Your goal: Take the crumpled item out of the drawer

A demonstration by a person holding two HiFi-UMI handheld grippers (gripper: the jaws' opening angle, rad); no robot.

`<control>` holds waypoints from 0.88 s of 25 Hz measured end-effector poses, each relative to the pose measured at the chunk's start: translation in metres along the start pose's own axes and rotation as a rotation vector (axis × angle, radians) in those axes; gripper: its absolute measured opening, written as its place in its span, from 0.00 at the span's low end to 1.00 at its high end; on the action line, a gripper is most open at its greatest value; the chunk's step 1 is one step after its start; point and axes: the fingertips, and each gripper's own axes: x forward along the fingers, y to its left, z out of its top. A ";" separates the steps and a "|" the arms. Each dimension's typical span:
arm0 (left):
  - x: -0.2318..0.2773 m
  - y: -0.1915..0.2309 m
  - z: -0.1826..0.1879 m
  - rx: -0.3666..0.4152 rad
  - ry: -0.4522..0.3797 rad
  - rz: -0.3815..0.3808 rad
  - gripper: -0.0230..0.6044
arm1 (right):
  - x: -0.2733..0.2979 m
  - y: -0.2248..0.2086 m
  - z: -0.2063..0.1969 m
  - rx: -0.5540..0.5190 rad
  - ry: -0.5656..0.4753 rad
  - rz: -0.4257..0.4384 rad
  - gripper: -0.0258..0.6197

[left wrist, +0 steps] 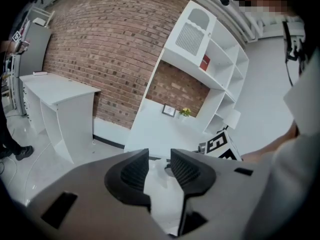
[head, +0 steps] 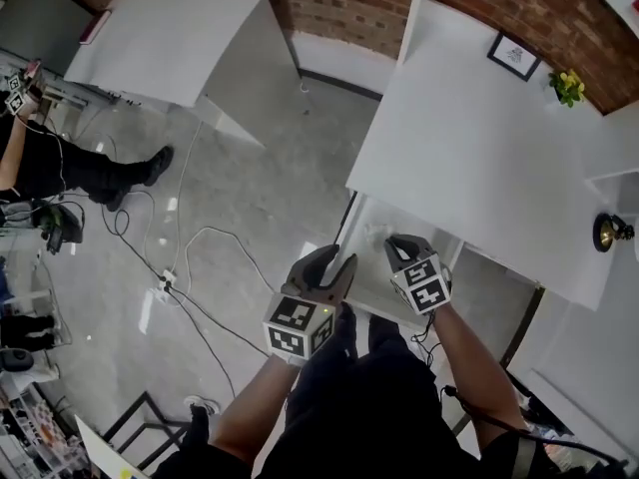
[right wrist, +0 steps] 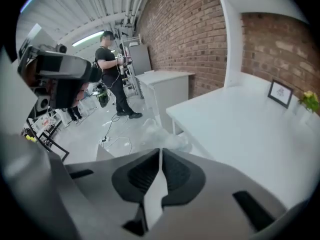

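The crumpled item [right wrist: 159, 134] is a wad of clear plastic film. It sticks out past the tips of my right gripper [right wrist: 160, 152], whose jaws are shut on it. In the head view that right gripper [head: 398, 246] is held over the open white drawer [head: 371, 279] under the desk [head: 479, 158], and the film [head: 376, 235] shows faintly at its tips. My left gripper [head: 334, 261] hovers at the drawer's left side, open. Nothing sits between the jaws of the left gripper [left wrist: 160, 157], and beyond them I see the right gripper's marker cube [left wrist: 220, 146].
A picture frame [head: 514, 56] and yellow flowers [head: 567, 86] stand at the back of the desk. A second white desk [head: 180, 33] is at the far left. Cables [head: 190, 257] run across the grey floor, and a person [head: 60, 168] stands at the left edge.
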 end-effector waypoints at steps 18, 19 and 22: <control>-0.010 -0.032 0.104 0.188 -0.119 -0.131 0.25 | -0.161 -0.059 0.102 0.157 -0.299 -0.318 0.07; -0.009 -0.036 0.107 0.208 -0.120 -0.145 0.25 | -0.169 -0.064 0.103 0.168 -0.309 -0.343 0.07; -0.005 -0.047 0.113 0.267 -0.123 -0.175 0.25 | -0.185 -0.080 0.103 0.192 -0.328 -0.404 0.07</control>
